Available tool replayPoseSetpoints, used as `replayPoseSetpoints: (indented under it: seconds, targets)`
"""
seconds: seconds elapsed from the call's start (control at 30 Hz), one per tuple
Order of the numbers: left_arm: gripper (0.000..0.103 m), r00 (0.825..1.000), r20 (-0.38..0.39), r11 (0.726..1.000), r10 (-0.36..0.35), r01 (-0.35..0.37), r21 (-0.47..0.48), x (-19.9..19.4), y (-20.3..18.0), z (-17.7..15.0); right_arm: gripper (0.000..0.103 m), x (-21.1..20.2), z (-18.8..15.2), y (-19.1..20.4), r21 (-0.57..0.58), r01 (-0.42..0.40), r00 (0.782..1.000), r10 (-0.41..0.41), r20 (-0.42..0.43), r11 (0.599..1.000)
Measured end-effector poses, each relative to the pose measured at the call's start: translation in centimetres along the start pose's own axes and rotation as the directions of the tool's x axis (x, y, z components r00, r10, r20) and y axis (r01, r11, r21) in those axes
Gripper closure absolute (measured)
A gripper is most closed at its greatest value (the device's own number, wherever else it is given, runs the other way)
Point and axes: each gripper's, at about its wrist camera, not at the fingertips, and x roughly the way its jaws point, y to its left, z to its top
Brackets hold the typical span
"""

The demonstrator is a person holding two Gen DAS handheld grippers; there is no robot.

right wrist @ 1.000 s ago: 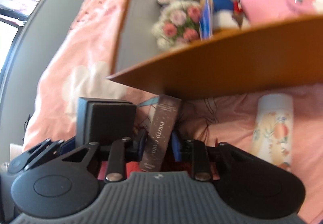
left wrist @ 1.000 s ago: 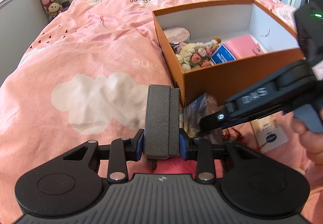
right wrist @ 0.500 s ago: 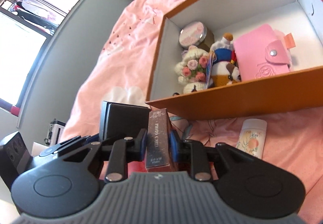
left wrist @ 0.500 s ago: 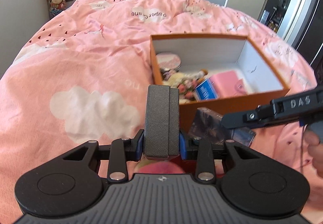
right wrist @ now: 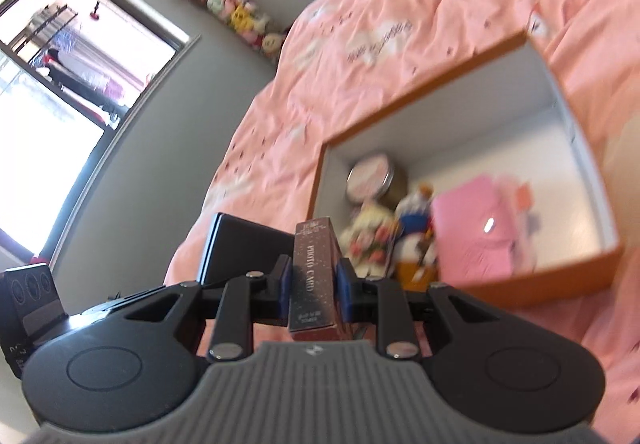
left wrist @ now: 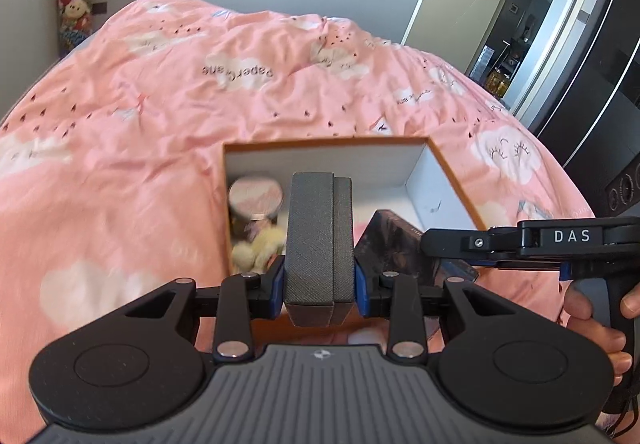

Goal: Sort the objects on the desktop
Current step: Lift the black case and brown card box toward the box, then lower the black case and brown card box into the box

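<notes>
The left tongs point(left wrist: 319, 274) clench a grey case point(left wrist: 320, 240) at frame centre, in front of the orange box point(left wrist: 452, 172) on the pink bed point(left wrist: 160, 148). The right tongs point(right wrist: 314, 286) clench a brown card box point(right wrist: 316, 276) at lower centre. A tin point(right wrist: 370, 178), plush toys point(right wrist: 412, 228) and a pink wallet point(right wrist: 476, 232) lie in the orange box.

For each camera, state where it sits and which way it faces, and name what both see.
Left wrist: on the left gripper, facing down over the pink bed at the orange box; shows its jaws clamping a grey case, plus the person's right hand.
Right wrist: on the right gripper, facing the box from its near corner; its jaws clamp a photo card box.
Shared: orange box, round tin, grey case, photo card box.
</notes>
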Motion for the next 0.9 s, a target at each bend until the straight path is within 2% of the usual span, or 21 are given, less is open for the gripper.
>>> replayPoseSetpoints:
  seconds: [0.17,0.3,0.43,0.53,0.6,0.67,0.8,0.9]
  targets:
    - [0.065,1.0,0.016,1.0,0.014,-0.014,0.017,3.3,-0.7,2.8,0.078,0.5,2.9,-1.4,-0.003,0.086,0.995,-0.086,0.058,0.996]
    - [0.065,1.0,-0.015,1.0,0.012,-0.011,0.014,7.1,-0.7,4.6,0.078,2.2,4.8,-3.0,0.007,0.146,0.987,-0.146,0.071,0.989]
    - [0.065,0.997,-0.047,0.998,0.056,-0.054,0.03,11.2,-0.5,5.7,0.078,4.3,6.2,-4.5,0.011,0.197,0.977,-0.197,0.085,0.98]
    - [0.065,0.995,-0.077,0.998,0.057,-0.055,0.023,14.1,-0.2,6.0,0.078,5.6,6.8,-5.2,0.006,0.22,0.97,-0.22,0.107,0.975]
    - [0.065,0.992,-0.091,0.995,0.09,-0.086,0.041,15.7,-0.2,6.0,0.078,6.4,6.9,-5.4,0.005,0.245,0.964,-0.244,0.108,0.97]
    - [0.065,0.986,-0.088,0.988,0.143,-0.137,0.065,16.9,-0.3,5.9,0.078,7.1,6.8,-5.6,0.006,0.26,0.96,-0.26,0.104,0.965]
    - [0.065,0.986,-0.076,0.987,0.151,-0.146,0.07,18.3,-0.4,5.3,0.078,8.0,6.4,-5.8,0.009,0.273,0.957,-0.273,0.102,0.962]
    - [0.065,0.982,-0.044,0.978,0.183,-0.177,0.111,18.9,-1.2,4.3,0.078,8.1,6.0,-6.0,0.03,0.258,0.96,-0.26,0.105,0.966]
